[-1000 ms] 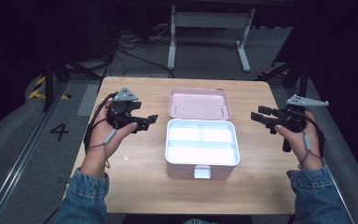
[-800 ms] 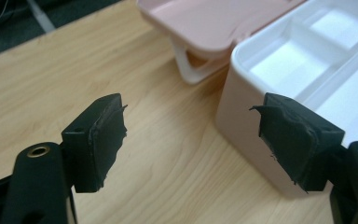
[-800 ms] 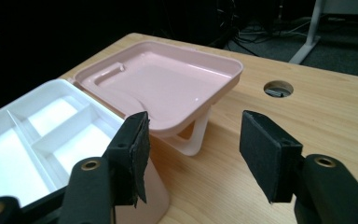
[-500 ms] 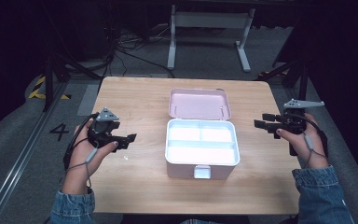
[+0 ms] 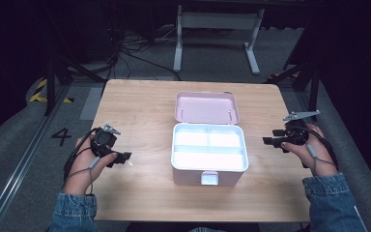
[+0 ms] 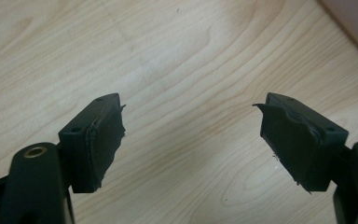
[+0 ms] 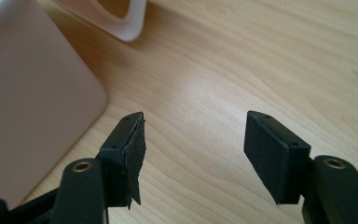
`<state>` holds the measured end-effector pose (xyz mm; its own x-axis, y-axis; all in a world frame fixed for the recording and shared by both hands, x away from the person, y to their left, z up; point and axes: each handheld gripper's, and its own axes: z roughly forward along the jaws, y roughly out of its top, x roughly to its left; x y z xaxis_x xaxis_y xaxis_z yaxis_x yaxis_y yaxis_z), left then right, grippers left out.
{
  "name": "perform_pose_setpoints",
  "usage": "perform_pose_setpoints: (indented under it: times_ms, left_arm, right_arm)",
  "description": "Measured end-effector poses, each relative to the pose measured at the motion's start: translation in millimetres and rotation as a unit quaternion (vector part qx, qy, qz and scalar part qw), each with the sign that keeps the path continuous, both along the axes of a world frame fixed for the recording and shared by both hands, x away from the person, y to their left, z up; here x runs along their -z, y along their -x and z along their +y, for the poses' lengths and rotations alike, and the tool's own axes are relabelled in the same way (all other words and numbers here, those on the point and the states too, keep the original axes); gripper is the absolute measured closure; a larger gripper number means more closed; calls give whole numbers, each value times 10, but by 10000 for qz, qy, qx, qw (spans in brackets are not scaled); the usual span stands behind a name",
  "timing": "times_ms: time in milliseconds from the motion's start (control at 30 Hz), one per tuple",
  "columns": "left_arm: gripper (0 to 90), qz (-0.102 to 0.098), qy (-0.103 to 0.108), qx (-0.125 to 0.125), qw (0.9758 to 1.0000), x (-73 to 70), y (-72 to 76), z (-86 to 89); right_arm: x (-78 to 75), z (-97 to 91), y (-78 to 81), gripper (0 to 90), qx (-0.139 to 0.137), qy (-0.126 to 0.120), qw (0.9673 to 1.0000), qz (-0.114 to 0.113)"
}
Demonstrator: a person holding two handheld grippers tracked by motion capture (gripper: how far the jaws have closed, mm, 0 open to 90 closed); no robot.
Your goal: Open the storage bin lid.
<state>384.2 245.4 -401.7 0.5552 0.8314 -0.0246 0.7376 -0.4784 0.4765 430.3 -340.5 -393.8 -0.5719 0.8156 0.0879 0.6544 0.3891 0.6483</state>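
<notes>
Box (image 5: 209, 153) sat open at mid-table, lid (image 5: 206, 107) tipped back, between the hands. Left gripper (image 5: 121, 158) and right gripper (image 5: 269, 141) were both released, holding nothing; the right's jaws had just been opening. Risk, I judged: a hasty reach could knock the lid shut. Since the earlier frame both hands had sunk, the left drawing away from the box.

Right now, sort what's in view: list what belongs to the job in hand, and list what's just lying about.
Job in hand:
- pink box, open, compartments empty
- its lid, hinged back
- left gripper, open, empty
- right gripper, jaws just opened, empty

Just lying about:
- cables on the floor
- white frame behind the table
</notes>
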Motion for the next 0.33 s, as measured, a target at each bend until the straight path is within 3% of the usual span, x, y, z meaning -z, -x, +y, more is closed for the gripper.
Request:
perform_pose_setpoints:
  times_ms: [33,100,167,333]
  left_arm:
    - [220,0,0,0,10000,0,0,0]
    - [218,199,-101,-91,9997,53,-6,19]
    - [218,189,-95,-86,9997,59,-13,29]
    - [212,125,158,-105,9997,35,-12,24]
  right_arm:
    - [0,0,0,390,0,0,10000,0]
    - [49,0,-10,390,36,80,9999,112]
    - [59,1,-11,390,41,74,9999,124]
    - [44,-12,-4,390,106,-1,9999,15]
